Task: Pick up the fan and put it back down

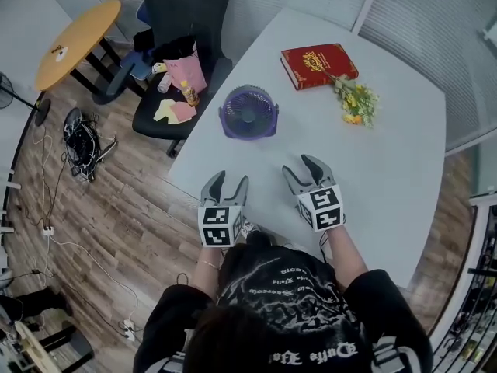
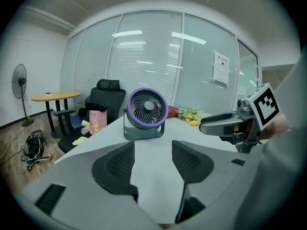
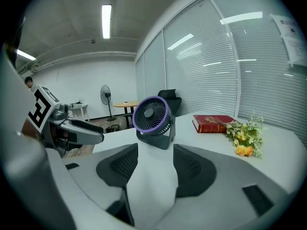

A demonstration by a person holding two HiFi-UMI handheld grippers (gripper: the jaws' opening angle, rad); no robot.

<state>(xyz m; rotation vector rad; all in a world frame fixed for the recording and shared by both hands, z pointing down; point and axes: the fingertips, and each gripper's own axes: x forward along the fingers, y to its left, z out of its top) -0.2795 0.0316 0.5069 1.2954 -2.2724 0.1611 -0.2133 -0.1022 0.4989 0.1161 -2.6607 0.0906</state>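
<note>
A small purple-rimmed fan (image 1: pixel 248 113) on a dark stand sits upright on the white table (image 1: pixel 404 154), near its left edge. It shows ahead of the jaws in the left gripper view as the fan (image 2: pixel 146 113) and in the right gripper view as the fan (image 3: pixel 153 120). My left gripper (image 1: pixel 225 180) hovers over the near table edge, open and empty. My right gripper (image 1: pixel 301 165) is beside it to the right, also open and empty. Both sit well short of the fan, pointing toward it. Each gripper sees the other: the right gripper (image 2: pixel 211 125) and the left gripper (image 3: pixel 93 134).
A red book (image 1: pixel 318 64) and a bunch of yellow flowers (image 1: pixel 356 101) lie at the table's far right. A black office chair (image 1: pixel 182 45) piled with items stands left of the table, a round wooden table (image 1: pixel 78 41) beyond it. Cables (image 1: pixel 81 142) lie on the floor.
</note>
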